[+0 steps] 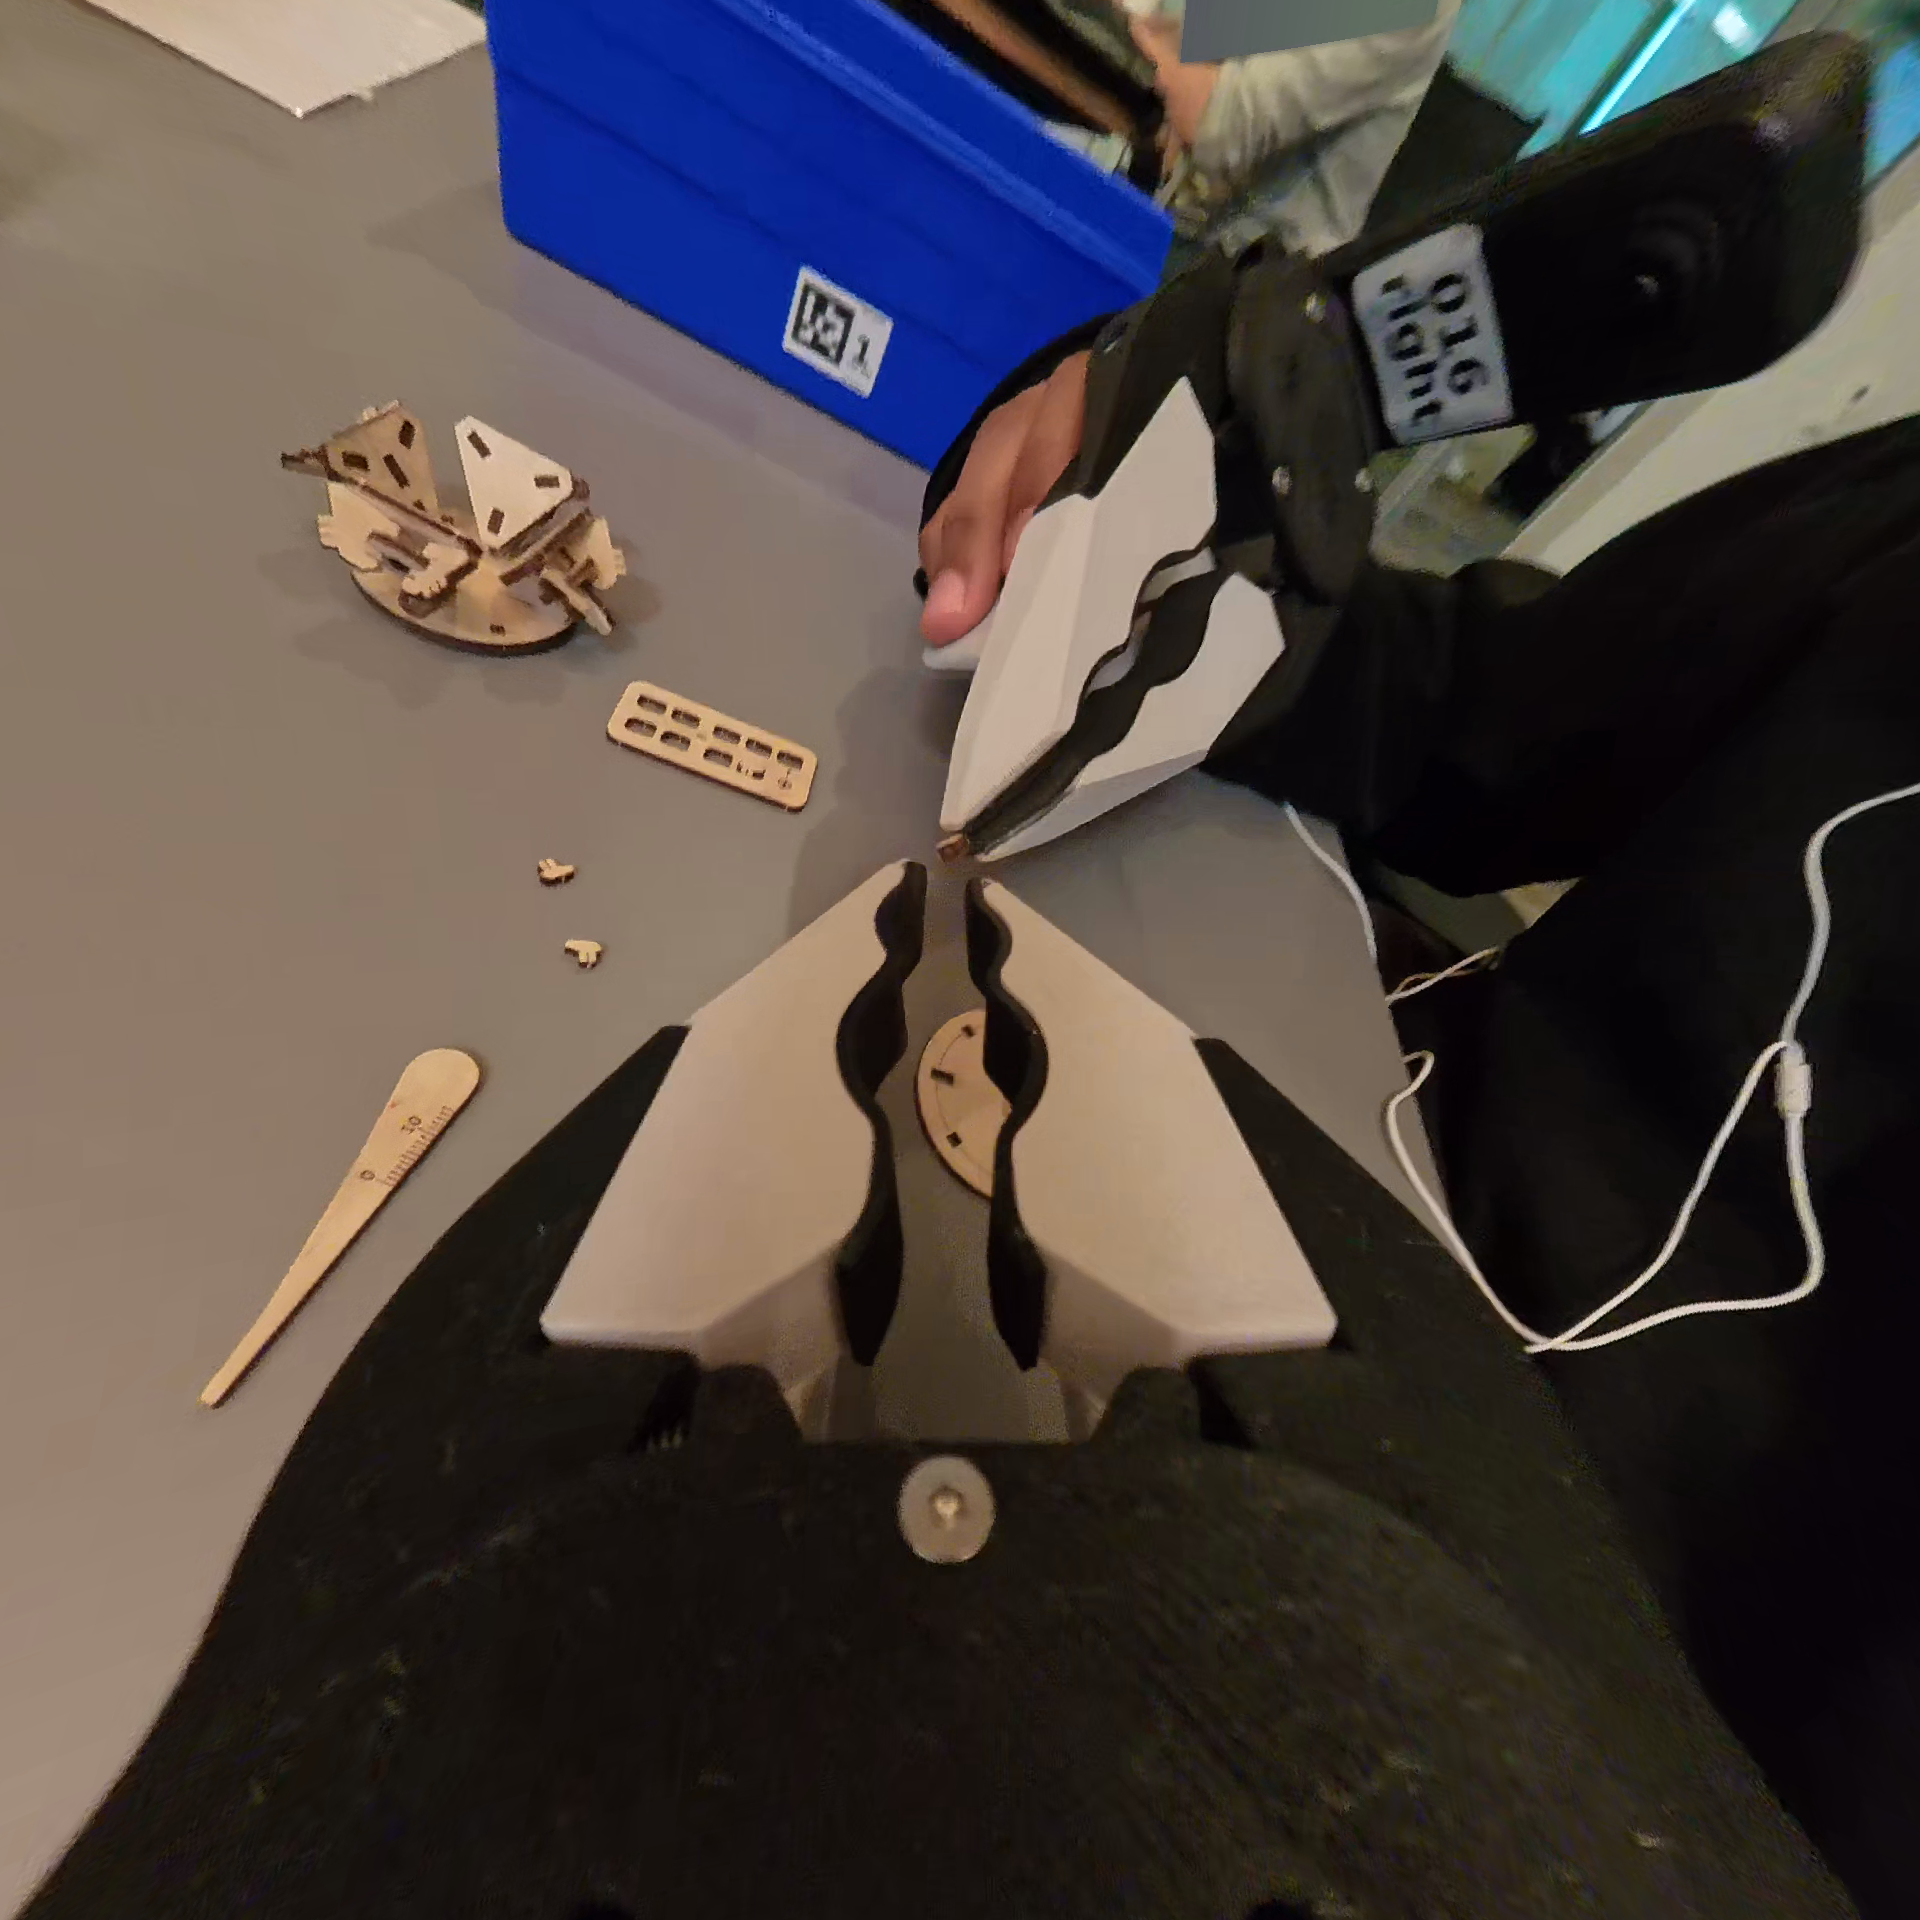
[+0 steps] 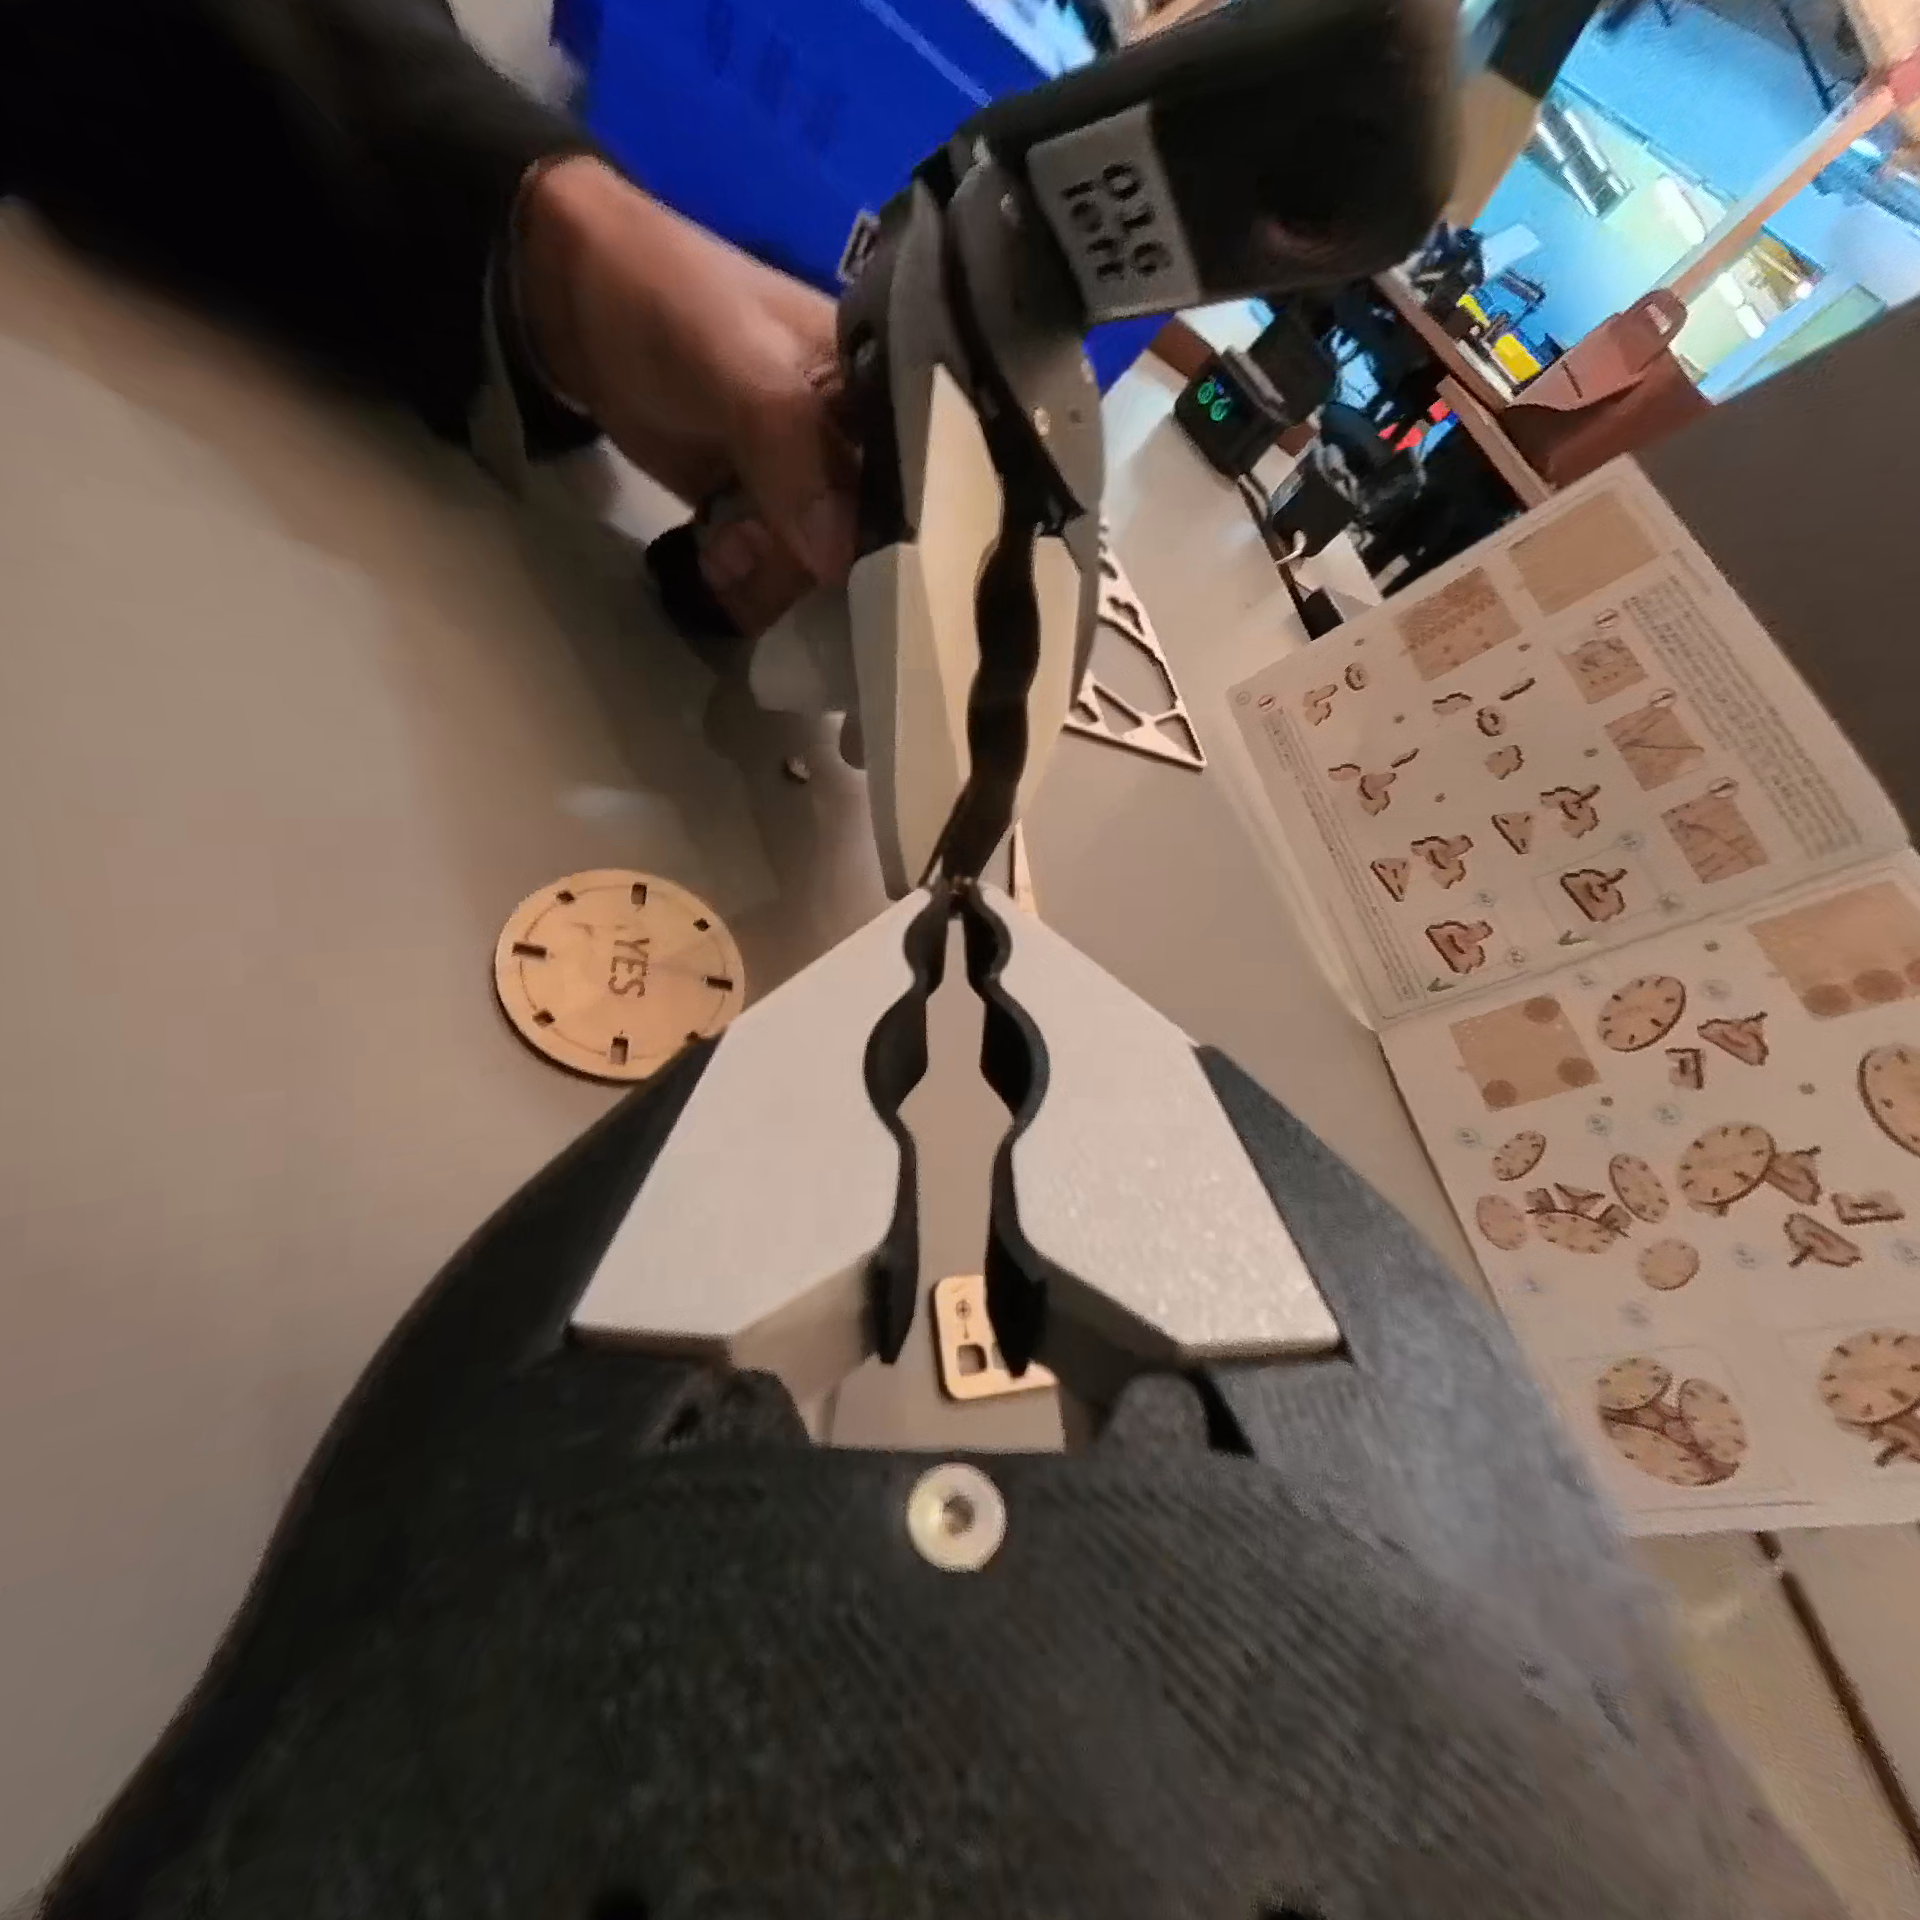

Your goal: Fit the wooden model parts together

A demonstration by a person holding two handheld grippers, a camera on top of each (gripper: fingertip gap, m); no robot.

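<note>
the left gripper (image 1: 945, 883) stands slightly parted, bare, above the wooden disc (image 1: 961, 1107). just beyond its tips the right gripper (image 1: 961, 844) pinches a tiny wooden piece (image 1: 950, 847). only the left view shows the slotted strip (image 1: 712, 743), wooden model (image 1: 457, 530) and labelled blue bin (image 1: 790, 197) past the disc; only the right view shows the instruction sheet (image 2: 1621, 997). the grey table (image 1: 156, 727) ends beside the disc.

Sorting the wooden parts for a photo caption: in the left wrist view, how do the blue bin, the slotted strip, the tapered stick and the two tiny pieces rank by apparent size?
1. Blue bin
2. Tapered stick, though nearer the camera
3. Slotted strip
4. The two tiny pieces look alike; no ranking between them.
</note>
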